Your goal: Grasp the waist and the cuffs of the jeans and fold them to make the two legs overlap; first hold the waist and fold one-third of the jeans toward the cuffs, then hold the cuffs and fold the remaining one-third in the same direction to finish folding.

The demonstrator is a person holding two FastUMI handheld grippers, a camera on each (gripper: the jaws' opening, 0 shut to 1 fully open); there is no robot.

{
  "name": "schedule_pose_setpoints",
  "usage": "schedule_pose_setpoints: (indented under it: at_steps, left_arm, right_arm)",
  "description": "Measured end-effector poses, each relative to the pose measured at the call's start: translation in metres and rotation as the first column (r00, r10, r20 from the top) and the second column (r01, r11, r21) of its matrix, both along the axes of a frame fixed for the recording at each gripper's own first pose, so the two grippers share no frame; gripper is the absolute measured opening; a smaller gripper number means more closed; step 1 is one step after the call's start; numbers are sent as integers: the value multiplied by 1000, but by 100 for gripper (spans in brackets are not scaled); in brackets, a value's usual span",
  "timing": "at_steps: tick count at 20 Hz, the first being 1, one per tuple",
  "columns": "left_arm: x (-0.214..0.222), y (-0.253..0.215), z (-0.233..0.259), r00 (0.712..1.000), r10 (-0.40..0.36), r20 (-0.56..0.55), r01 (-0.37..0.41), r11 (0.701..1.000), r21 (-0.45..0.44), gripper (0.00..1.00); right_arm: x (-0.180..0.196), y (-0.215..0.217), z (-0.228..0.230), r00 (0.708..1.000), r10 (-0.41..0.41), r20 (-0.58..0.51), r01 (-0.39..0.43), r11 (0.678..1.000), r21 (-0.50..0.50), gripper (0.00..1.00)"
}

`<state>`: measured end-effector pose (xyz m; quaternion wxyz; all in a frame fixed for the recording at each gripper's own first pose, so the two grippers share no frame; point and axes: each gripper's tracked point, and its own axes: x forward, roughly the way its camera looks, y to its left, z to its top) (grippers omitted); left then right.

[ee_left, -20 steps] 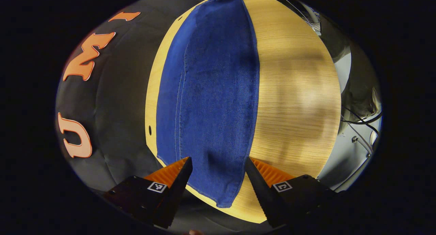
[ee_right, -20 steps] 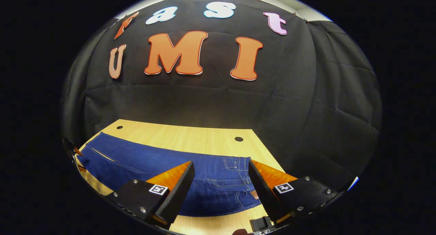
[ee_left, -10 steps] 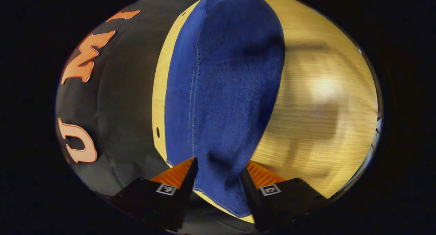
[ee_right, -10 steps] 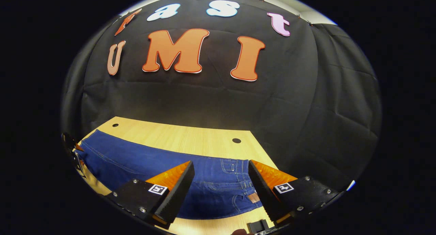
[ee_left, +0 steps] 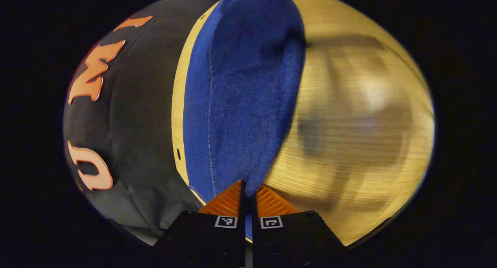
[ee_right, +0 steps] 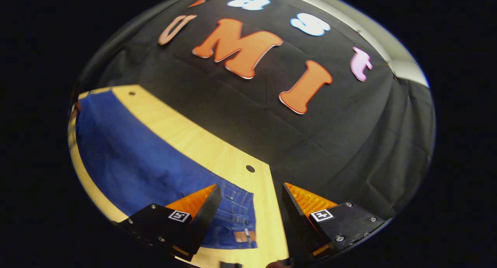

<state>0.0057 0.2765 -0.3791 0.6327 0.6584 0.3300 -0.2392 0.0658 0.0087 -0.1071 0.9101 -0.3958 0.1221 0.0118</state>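
My left tool [ee_left: 247, 190] pinches the jeans [ee_left: 248, 97] at the cuff end, their length running straight ahead, while my right tool [ee_right: 251, 206] hangs spread above the waist [ee_right: 240, 217].

- A light wooden table [ee_left: 349, 105] with fine straight grain carries everything — its top also shows in the right gripper view [ee_right: 217, 151].
- Two small dark round holes sit near its far edge, beside the booth's black cloth wall [ee_right: 330, 151]; one hole [ee_right: 250, 168] lies just past the waist end.
- Blue jeans [ee_left: 248, 97] lie lengthwise along the table, flat over most of their length, with bare wood on both long sides — far more on the near side.
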Motion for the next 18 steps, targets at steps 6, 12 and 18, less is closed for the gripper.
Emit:
schedule_pose_setpoints:
  at_steps: [6, 12, 18]
  left_arm:
    - [3, -2, 8, 999, 29, 18, -29, 999, -20, 2]
    - [2, -5, 11, 999, 26, 23, -26, 999, -20, 2]
    - [2, -5, 10, 999, 26, 25, -25, 1000, -13, 2]
  right_arm:
    - [-45, -40, -75, 948, 139, -288, -273, 821, -501, 98]
    - [-65, -57, -123, 860, 178, -479, -461, 676, -576, 97]
    - [-62, -69, -162, 793, 157, -589, -550, 603, -579, 97]
